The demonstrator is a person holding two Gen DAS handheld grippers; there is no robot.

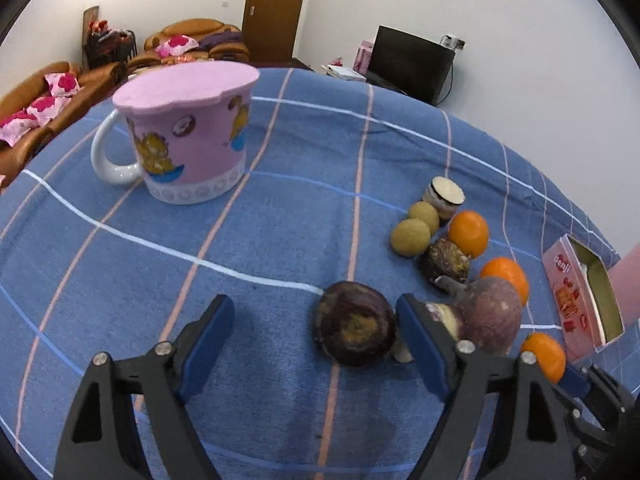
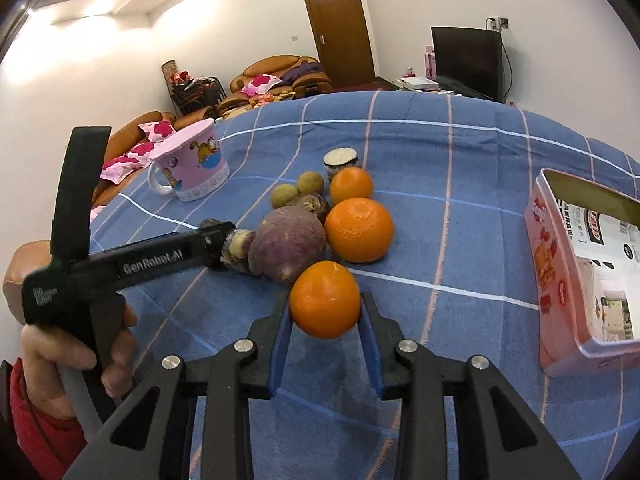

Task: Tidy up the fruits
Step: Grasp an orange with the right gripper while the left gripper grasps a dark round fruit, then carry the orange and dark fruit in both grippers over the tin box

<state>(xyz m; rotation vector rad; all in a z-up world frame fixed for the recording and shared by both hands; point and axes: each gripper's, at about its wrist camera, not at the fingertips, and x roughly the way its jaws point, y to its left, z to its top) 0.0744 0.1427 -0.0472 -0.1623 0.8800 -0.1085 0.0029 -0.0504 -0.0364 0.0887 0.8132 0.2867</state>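
Note:
Fruits lie in a cluster on the blue checked tablecloth [image 1: 280, 208]. My left gripper [image 1: 316, 316] is open around a dark purple fruit [image 1: 354, 324], whose side touches the right finger [image 1: 416, 332]. A larger purple fruit [image 1: 490, 312] lies just right of that finger. My right gripper [image 2: 325, 312] is shut on an orange [image 2: 325, 299] and holds it just above the cloth. Two more oranges [image 2: 359, 230] [image 2: 351, 185], two small tan fruits [image 2: 284, 195] and a cut dark fruit [image 2: 340, 159] lie beyond. The left gripper also shows in the right wrist view [image 2: 218, 236].
A pink cartoon mug [image 1: 188, 136] with a white handle stands at the far left of the table. An open pink box [image 2: 576, 280] lies on its side at the right edge. Sofas, a door and a dark monitor stand beyond the table.

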